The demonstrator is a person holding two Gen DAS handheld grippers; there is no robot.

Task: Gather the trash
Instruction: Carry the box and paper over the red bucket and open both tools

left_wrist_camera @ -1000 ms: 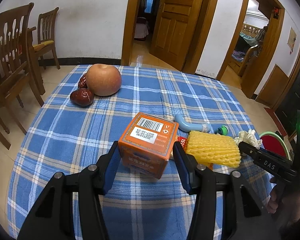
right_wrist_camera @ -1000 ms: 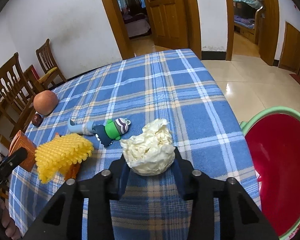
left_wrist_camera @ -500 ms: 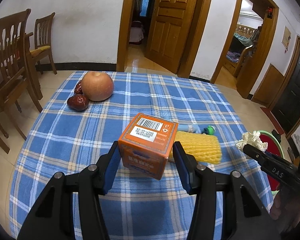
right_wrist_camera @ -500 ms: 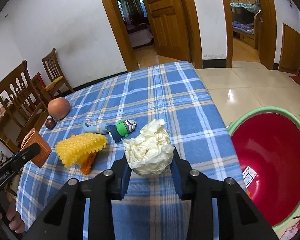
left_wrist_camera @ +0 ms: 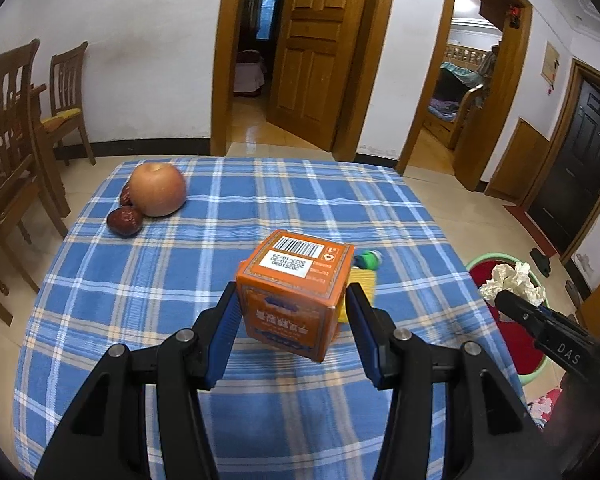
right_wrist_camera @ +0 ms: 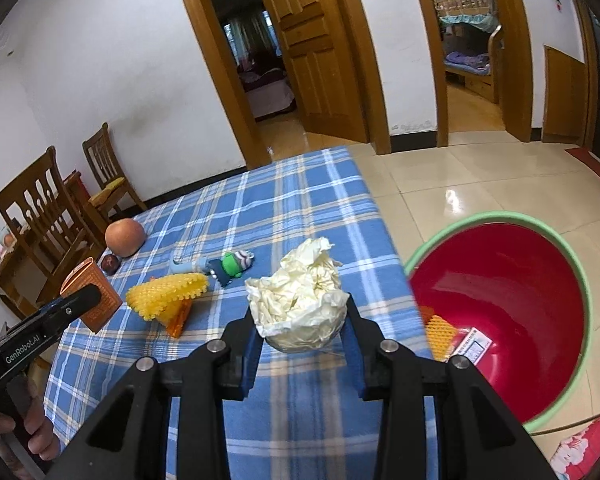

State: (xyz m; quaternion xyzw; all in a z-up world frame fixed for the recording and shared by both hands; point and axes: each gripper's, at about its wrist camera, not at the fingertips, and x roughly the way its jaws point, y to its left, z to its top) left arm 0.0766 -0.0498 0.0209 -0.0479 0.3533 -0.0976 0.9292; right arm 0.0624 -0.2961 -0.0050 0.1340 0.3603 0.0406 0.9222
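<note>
Item: my left hand-held gripper (left_wrist_camera: 292,312), clamped on an orange carton (left_wrist_camera: 294,292), barcode face up, held tilted above the worktop (left_wrist_camera: 140,280) with its blue plaid cloth; the same carton shows at the left edge of the right wrist view (right_wrist_camera: 92,296).
Item: my right hand-held gripper (right_wrist_camera: 300,320), closed around a crumpled white paper wad (right_wrist_camera: 300,304), held over the worktop's right edge, beside the basin.
Item: red basin with green rim (right_wrist_camera: 580,288), on the floor right of the worktop; a yellow mesh scrap (right_wrist_camera: 438,330) and a labelled wrapper (right_wrist_camera: 472,346) lie inside it.
Item: yellow foam fruit net (right_wrist_camera: 166,292) on the cloth, over an orange wrapper (right_wrist_camera: 178,320); small green-and-striped toy figure (right_wrist_camera: 230,264) just beyond it.
Item: apple (left_wrist_camera: 158,194) at the far left corner, touching two dark red dates (left_wrist_camera: 125,220).
</note>
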